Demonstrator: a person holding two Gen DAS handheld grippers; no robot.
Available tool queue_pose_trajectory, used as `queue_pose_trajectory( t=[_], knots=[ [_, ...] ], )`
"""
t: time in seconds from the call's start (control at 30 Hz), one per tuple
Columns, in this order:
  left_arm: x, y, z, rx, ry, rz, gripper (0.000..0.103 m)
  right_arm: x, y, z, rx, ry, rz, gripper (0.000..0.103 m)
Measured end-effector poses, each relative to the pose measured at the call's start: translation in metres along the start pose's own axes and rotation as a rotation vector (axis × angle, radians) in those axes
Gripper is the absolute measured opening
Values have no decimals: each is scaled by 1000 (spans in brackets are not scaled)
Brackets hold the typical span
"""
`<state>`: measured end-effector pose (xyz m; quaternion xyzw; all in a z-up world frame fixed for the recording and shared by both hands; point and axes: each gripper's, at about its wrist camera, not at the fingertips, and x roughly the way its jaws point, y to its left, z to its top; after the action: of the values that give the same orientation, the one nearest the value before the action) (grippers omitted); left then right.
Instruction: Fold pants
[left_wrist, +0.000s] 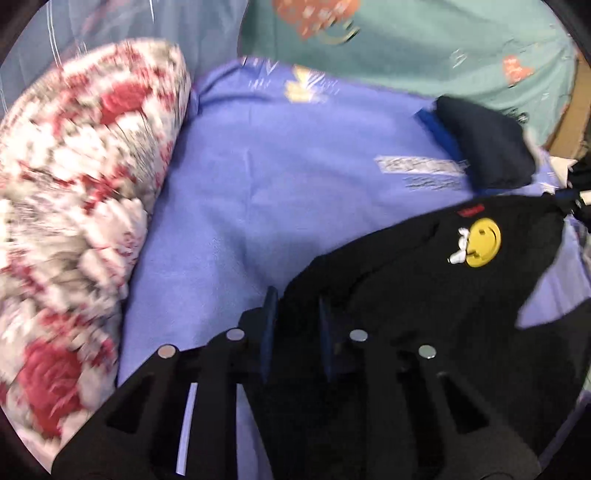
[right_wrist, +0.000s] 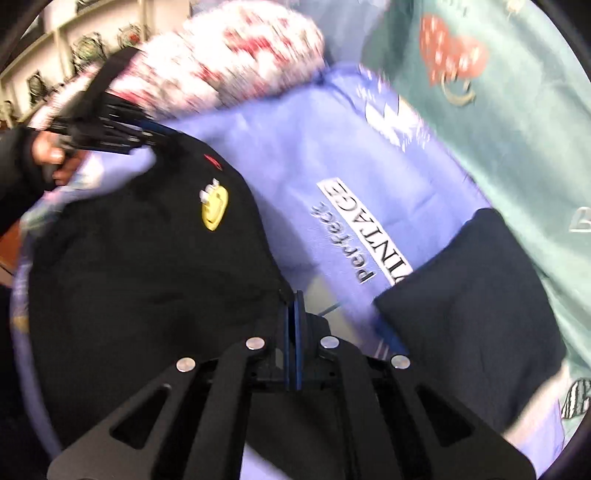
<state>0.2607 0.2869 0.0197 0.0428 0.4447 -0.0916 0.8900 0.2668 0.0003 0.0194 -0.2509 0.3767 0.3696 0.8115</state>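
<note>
Black pants (left_wrist: 406, 295) with a yellow smiley patch (left_wrist: 482, 242) lie on a lilac blanket (left_wrist: 277, 184). In the left wrist view my left gripper (left_wrist: 297, 317) is shut on the pants' near left edge, with black cloth filling the narrow gap between the blue pads. In the right wrist view the pants (right_wrist: 147, 277) spread to the left. There my right gripper (right_wrist: 294, 299) has its pads pressed together on the pants' right edge. The left gripper (right_wrist: 155, 138) shows at the pants' far corner, held by a hand (right_wrist: 48, 155).
A rolled red-and-white floral quilt (left_wrist: 74, 203) borders the blanket on the left. A folded dark navy garment (left_wrist: 487, 144) lies at the blanket's right side. A teal sheet (left_wrist: 443, 55) with heart prints covers the bed beyond. Shelves (right_wrist: 74, 37) stand behind.
</note>
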Motion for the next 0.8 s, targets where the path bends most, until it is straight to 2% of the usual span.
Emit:
queue_pose_trajectory(
  t=[0.1, 0.17, 0.2, 0.27, 0.3, 0.37, 0.47, 0.6, 0.7, 0.8],
  knots=[
    [-40, -8, -21, -14, -22, -25, 24, -56, 45, -33, -13, -53, 32, 2],
    [-63, -15, -48, -65, -12, -59, 55, -80, 85, -65, -19, -68, 61, 2],
    [-70, -16, -58, -94, -12, -77, 76, -88, 103, -82, -19, -73, 79, 2],
    [-87, -19, -88, -197, -14, -178, 80, -91, 140, -118, 10, -87, 107, 2],
    [-91, -22, -101, -267, 0, -273, 83, -85, 155, -135, 33, -90, 118, 2],
    [-94, -29, -117, -368, -2, -367, 92, -69, 175, -157, 63, -95, 123, 2],
    [-83, -40, -119, -486, 42, -454, 94, -41, 200, -185, 92, -83, 124, 2],
    [-61, -54, -88, -535, 113, -360, 94, -26, 210, -199, 100, -78, 121, 2],
    [-45, -62, -57, -517, 151, -285, 94, -33, 209, -199, 89, -114, 120, 2],
    [-16, -80, -35, -477, 268, -185, 94, -34, 207, -200, 100, -132, 130, 2]
  ],
)
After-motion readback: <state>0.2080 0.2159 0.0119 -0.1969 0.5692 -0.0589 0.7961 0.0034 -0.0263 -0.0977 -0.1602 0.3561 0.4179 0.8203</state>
